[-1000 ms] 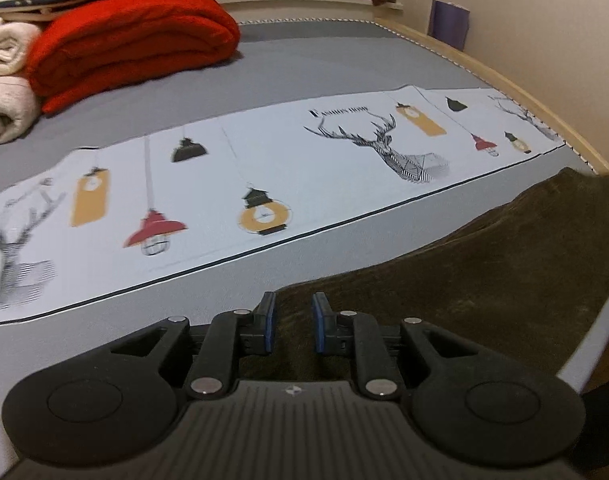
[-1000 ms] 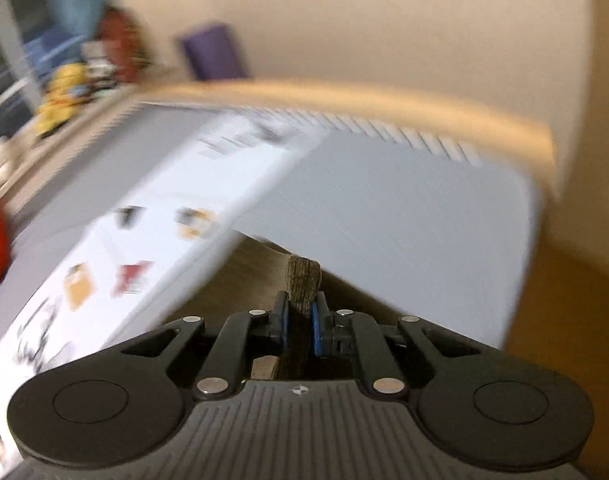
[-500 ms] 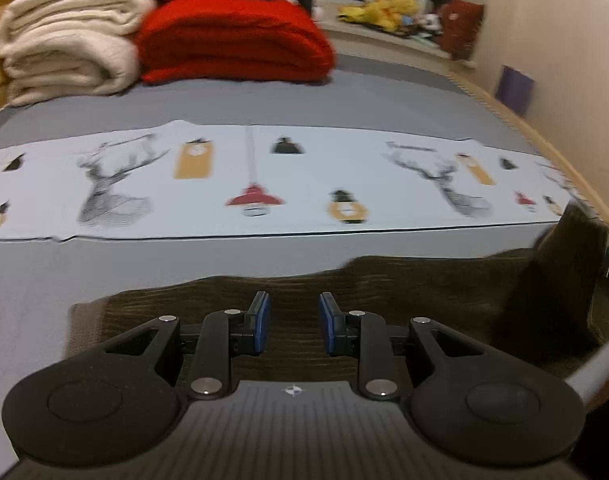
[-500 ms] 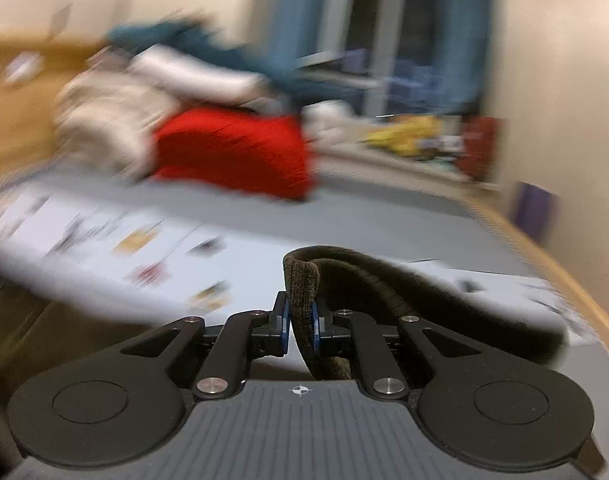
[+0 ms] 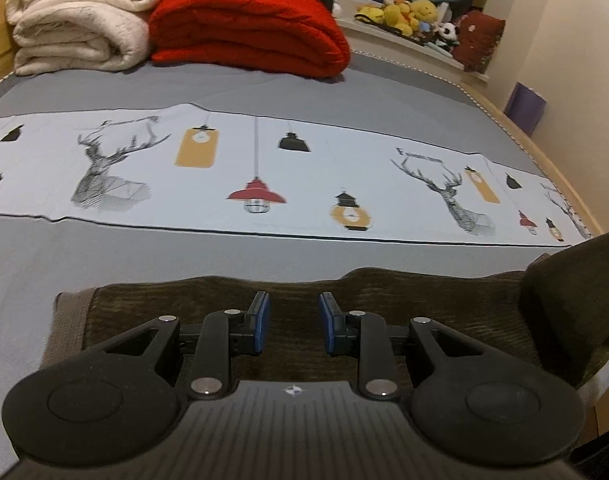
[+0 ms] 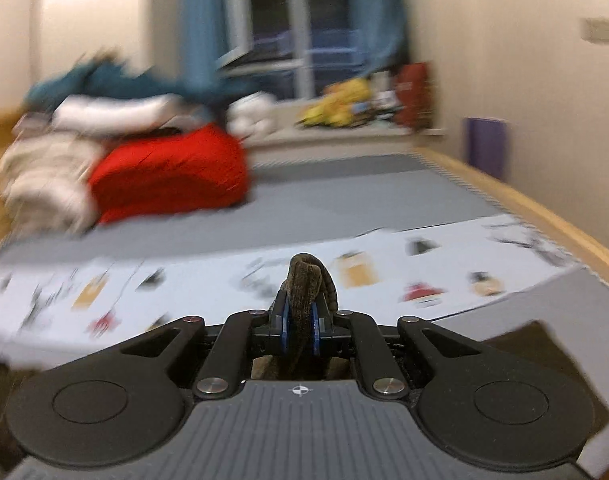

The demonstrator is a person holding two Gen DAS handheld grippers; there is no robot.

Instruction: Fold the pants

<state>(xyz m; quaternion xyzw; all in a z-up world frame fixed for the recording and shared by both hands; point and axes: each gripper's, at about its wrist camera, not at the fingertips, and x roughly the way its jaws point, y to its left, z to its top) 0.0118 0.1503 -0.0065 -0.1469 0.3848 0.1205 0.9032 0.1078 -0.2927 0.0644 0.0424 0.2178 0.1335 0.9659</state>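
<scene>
Bed (image 5: 144, 248) is the work surface, grey with a printed strip. My right claw (image 6: 300, 320) is clamped on a bunched fold of the pants (image 5: 296, 300); left claw (image 5: 291, 322) hovers over them, jaws parted, nothing between. Pants lie along the near edge. Risks: thin pinch slipping out, cloth sliding off that edge. Free room ahead; blankets (image 5: 240, 28) well back, wall to the right.

Bedroom in home. Bed (image 5: 344, 92) with grey cover, printed band (image 5: 264, 176) across it (deer heads, hanging lamps). Folded red blanket (image 5: 248, 28) and cream blanket (image 5: 80, 20) stacked at far end. Stuffed toys (image 5: 404, 12) on window ledge. Blue curtain (image 6: 368, 12), dark window (image 6: 276, 20) behind.
</scene>
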